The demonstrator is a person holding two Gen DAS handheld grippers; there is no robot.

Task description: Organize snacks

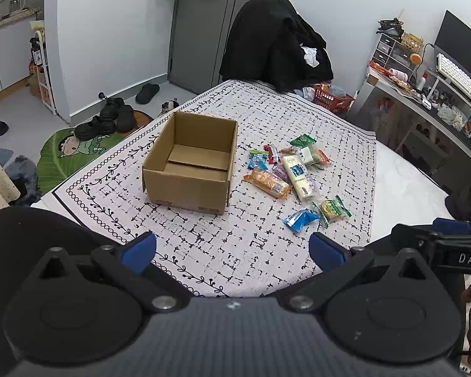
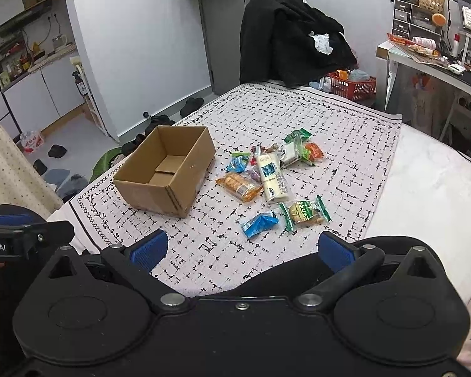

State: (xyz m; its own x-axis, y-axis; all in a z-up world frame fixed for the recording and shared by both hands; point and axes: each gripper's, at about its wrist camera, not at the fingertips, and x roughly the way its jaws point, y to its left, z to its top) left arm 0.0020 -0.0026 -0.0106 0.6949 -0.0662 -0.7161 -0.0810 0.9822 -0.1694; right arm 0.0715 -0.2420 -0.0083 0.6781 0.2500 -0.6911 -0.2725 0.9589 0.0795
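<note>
You're at the start: nothing packed yet. The open brown cardboard box [image 1: 190, 163] sits empty on the patterned cloth, w/ the loose wrapped snacks [image 1: 293, 176] just right of it. Both left tongs [image 1: 232, 248] & right tongs [image 2: 243, 248] hover low, spread wide, holding nothing. Next, I'd judge: reach the near blue packet [image 2: 259, 224] & pinch it.

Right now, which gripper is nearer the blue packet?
Right, as far as these views tell. The blue packet lies just ahead of the open right gripper, between its fingers. The left gripper, also open, sits further left, so the packet lies ahead and to its right.
</note>
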